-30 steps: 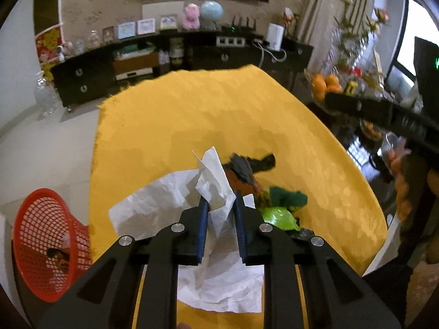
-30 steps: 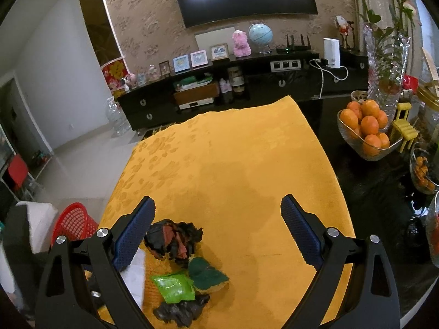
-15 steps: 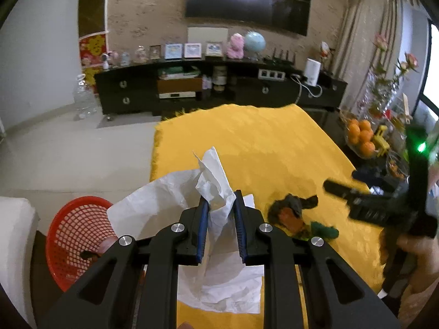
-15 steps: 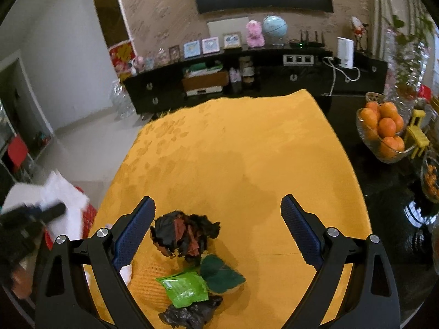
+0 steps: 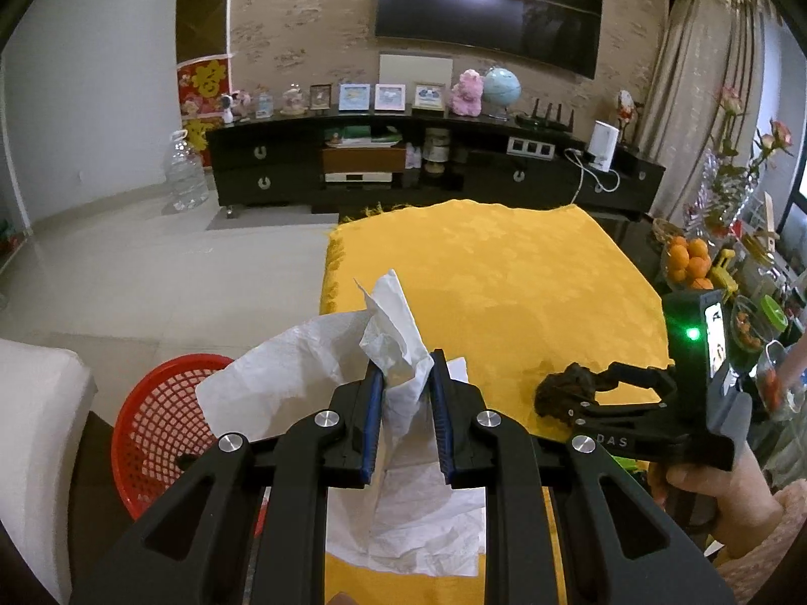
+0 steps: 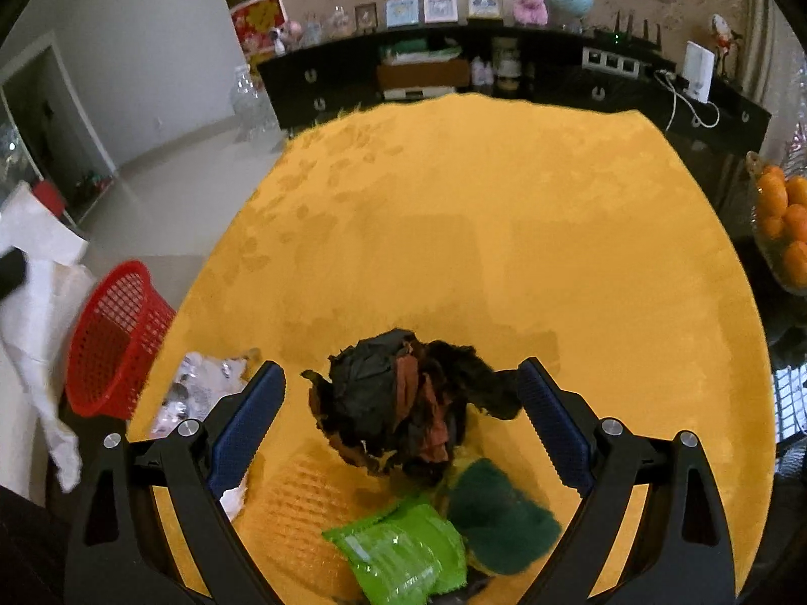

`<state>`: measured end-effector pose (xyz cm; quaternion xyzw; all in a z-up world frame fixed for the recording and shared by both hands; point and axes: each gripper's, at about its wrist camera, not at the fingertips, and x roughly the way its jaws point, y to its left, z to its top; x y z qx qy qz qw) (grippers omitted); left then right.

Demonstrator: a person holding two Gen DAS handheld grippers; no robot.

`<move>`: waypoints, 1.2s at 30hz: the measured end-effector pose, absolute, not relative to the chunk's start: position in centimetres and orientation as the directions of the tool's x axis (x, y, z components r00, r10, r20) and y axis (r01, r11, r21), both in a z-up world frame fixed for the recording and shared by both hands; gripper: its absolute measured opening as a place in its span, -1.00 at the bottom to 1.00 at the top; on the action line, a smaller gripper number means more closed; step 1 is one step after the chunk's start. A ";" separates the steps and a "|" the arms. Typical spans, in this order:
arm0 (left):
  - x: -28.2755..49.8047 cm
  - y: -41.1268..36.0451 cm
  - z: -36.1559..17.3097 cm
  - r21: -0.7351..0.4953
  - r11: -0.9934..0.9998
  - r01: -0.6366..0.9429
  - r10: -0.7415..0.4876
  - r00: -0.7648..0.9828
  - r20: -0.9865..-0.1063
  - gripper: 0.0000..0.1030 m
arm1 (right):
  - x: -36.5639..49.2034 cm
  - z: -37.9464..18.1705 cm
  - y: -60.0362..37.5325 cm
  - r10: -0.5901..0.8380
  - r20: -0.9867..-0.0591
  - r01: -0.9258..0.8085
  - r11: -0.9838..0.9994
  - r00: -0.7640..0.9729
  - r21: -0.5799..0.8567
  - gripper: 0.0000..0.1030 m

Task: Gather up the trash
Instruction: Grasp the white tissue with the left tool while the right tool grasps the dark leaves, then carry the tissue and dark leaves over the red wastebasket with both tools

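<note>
My left gripper is shut on a crumpled white paper sheet and holds it in the air over the table's left edge, above the red mesh basket. My right gripper is open, its jaws on either side of a dark crumpled wrapper on the yellow tablecloth. A green packet and a dark green piece lie just below it. The right gripper also shows in the left wrist view.
The red basket stands on the floor left of the table. A silvery wrapper lies near the table's left edge. A bowl of oranges and glassware stand on the dark table at right. A white chair is at far left.
My left gripper has carried the white paper left and up, away from the trash pile, toward the basket. My right gripper has moved down and closer, straddling the dark wrapper.
</note>
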<state>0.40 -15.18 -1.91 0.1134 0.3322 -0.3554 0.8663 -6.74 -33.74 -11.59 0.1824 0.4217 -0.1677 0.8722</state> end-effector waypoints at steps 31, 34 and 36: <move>1.2 -13.5 -1.0 -0.029 0.767 0.641 -0.515 0.587 -0.624 -0.66 | -7.3 -8.4 -33.3 -0.188 -0.736 0.462 0.867 0.650 0.186 -0.18; 1.3 -13.3 -0.6 -0.019 0.777 0.630 -0.507 0.607 -0.613 -0.66 | -8.0 -6.7 -33.1 -0.210 -0.705 0.463 0.867 0.678 0.186 -0.18; 1.3 -13.1 -0.2 -0.014 0.783 0.622 -0.503 0.620 -0.602 -0.66 | -8.3 -5.8 -33.0 -0.222 -0.690 0.464 0.866 0.689 0.184 -0.18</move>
